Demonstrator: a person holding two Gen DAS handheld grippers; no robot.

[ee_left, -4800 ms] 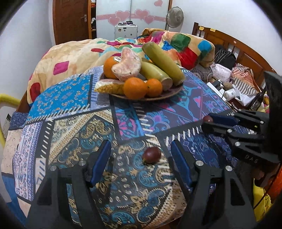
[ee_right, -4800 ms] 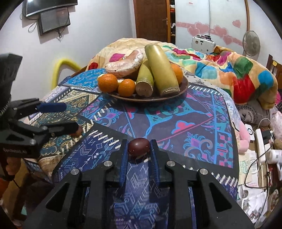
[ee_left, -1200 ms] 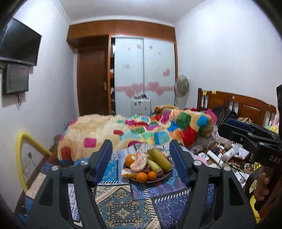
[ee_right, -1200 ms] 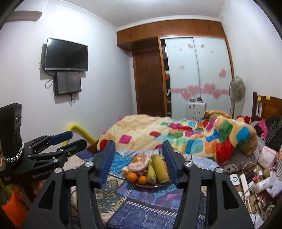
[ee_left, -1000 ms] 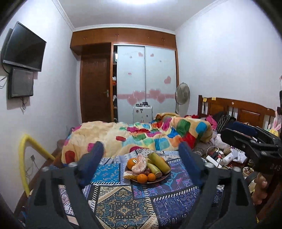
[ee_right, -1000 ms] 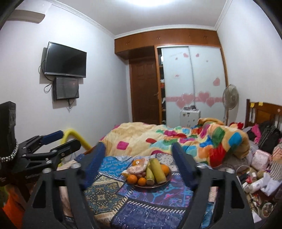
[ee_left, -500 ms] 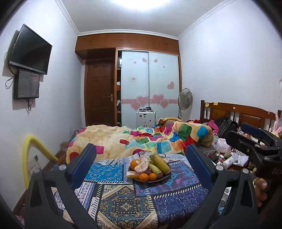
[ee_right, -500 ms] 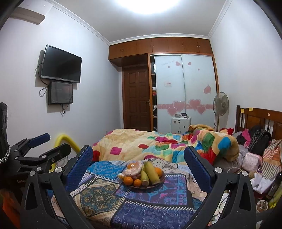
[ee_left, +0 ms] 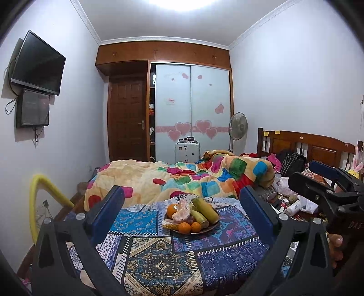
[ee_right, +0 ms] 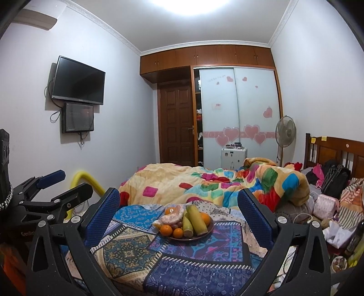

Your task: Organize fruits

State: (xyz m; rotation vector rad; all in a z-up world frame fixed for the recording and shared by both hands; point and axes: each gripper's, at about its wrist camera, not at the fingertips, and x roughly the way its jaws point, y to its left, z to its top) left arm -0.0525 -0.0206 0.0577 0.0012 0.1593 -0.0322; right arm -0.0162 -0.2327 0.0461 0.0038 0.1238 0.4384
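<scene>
Orange and green fruit (ee_left: 191, 216) sits piled on the plate (ee_left: 210, 226) mid-table, your left gripper (ee_left: 182, 214) and right gripper (ee_right: 178, 215) are spread empty well back, so the sorting looks finished; just check for strays.

Small dark fruits (ee_left: 190, 219) sit half buried among the plate (ee_left: 206, 229)'s larger fruit, kind unclear

Ceiling light (ee_left: 182, 3) blown out to white glare at top centre in both views; room evenly bright. Soft shadows under the wall TV (ee_right: 78, 80). Strong fisheye bending of walls, black vignette in the corners. Mid-room sharp; right-side clutter (ee_left: 293, 205) perhaps slightly soft. Nearest gripper fingers (ee_left: 109, 211) dark, little detail.
</scene>
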